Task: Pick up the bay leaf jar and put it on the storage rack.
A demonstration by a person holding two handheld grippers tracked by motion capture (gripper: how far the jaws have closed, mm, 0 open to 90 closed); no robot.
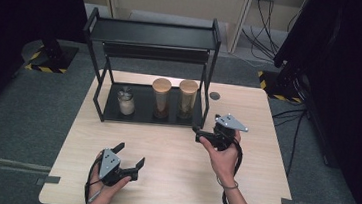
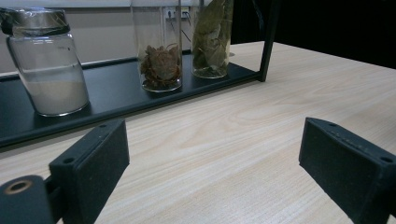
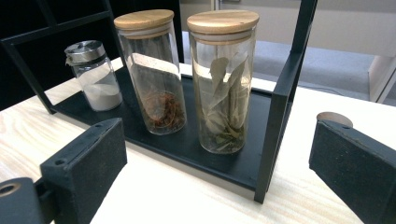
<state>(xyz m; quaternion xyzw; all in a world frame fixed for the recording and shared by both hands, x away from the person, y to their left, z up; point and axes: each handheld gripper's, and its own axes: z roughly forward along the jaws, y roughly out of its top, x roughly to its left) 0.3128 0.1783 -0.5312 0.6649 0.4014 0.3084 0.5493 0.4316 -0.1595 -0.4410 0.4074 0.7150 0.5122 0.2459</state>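
Right claw point(image 3: 219, 172) gaping, facing bay-leaf jar point(image 3: 224, 84) at rack's right end.
Left claw point(image 1: 125, 161) gaping, idle. Risk: rack post point(image 3: 280, 107) blocks approach, tall jar tips.

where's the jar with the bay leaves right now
The jar of leaves stands at the right end of the rack's bottom shelf, beside the jar of reddish spice and just behind the rack's front right post.

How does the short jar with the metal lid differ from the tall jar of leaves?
The short jar is squat, has a silver metal lid and holds white powder; the tall leaf jar is slender, has a wooden lid and holds dried green leaves. Both are clear glass, upright on the rack's black lower shelf.
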